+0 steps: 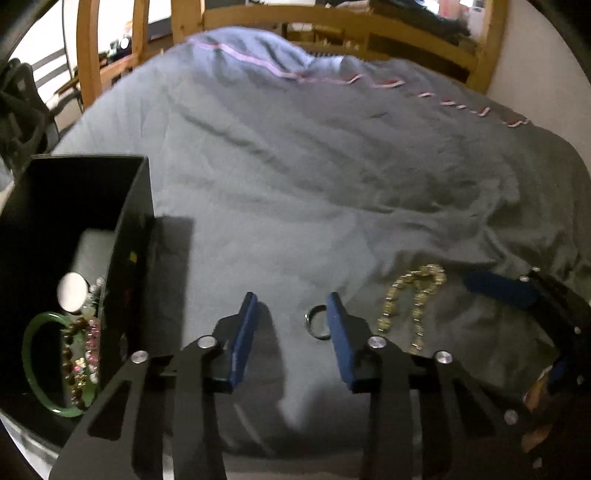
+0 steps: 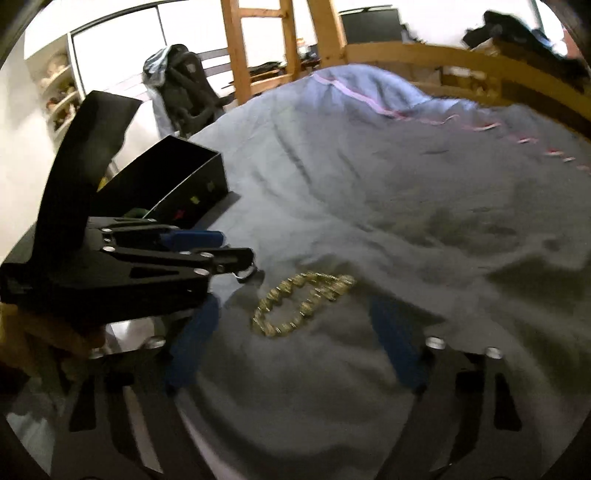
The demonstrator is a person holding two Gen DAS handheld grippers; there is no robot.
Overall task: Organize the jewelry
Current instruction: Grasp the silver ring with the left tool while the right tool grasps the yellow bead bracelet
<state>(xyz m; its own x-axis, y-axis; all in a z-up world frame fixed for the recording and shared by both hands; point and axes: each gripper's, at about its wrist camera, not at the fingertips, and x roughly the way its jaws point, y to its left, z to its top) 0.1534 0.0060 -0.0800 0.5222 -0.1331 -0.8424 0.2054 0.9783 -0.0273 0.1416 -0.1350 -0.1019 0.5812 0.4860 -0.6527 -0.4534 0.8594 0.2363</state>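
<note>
Organizing jewelry on a bed, seen from both wrist cameras. Nearest the left camera, the left gripper (image 1: 291, 306) hung low over the grey duvet (image 1: 295, 177) with its blue fingers (image 1: 245, 332) spread wide and nothing between them; a small dark ring (image 1: 317, 325) lay on the duvet just outside the right-hand finger, partly hidden behind it. Just beyond and to the right of the ring lay a gold bead bracelet (image 1: 413, 299), loosely folded on the cloth. In the right wrist view the right gripper (image 2: 291, 332) stood over that same gold bead bracelet (image 2: 301, 302), fingers also wide apart and empty, the bracelet lying ahead of the gap between them; the view was blurred, so finer contact could not be judged. Toward the left edge of the bed stood an open black box (image 1: 74, 221) already holding a green bangle (image 1: 37, 365) and beaded bracelets (image 1: 83, 358). The step in hand appeared to be collection of the two remaining loose pieces. The next move probably called for centring the left fingers over the ring, or lowering the right fingers around the bracelet, then closing and carrying to the box. Farthest off stood the wooden bed frame (image 1: 369, 33).
</note>
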